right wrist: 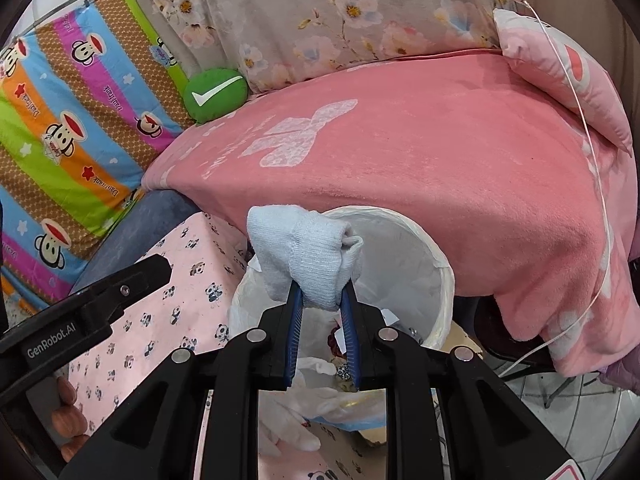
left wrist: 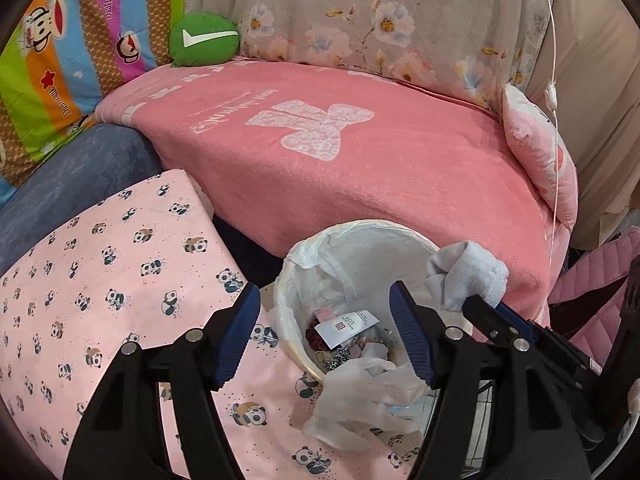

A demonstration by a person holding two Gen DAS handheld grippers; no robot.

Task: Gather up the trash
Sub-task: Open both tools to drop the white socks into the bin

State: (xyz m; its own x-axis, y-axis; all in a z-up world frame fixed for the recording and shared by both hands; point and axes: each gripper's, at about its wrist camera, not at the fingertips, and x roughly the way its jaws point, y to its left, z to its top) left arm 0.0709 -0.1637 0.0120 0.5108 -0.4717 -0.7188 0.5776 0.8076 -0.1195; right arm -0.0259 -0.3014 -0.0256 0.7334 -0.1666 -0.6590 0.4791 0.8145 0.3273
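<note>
A round bin (left wrist: 400, 227) with a white liner stands between a panda-print cushion and a pink-covered seat. It holds several scraps, among them a white paper tag (left wrist: 346, 326). My left gripper (left wrist: 324, 304) hangs open over the bin's near side with nothing between its blue pads. A crumpled white bag (left wrist: 360, 404) drapes over the near rim. My right gripper (right wrist: 322, 290) is shut on a pale rolled sock (right wrist: 308, 254), held above the bin (right wrist: 442, 276). In the left wrist view the sock (left wrist: 468, 276) and the right gripper (left wrist: 486, 305) sit at the bin's right edge.
A pink blanket (left wrist: 360, 152) covers the seat behind the bin. The panda-print cushion (left wrist: 100, 280) lies at the left, with a small pink pillow (left wrist: 540, 152) and a hanging white cord (left wrist: 554, 128) at the right. A green round cushion (left wrist: 204, 40) sits at the back. Fingers (right wrist: 66, 412) show at lower left.
</note>
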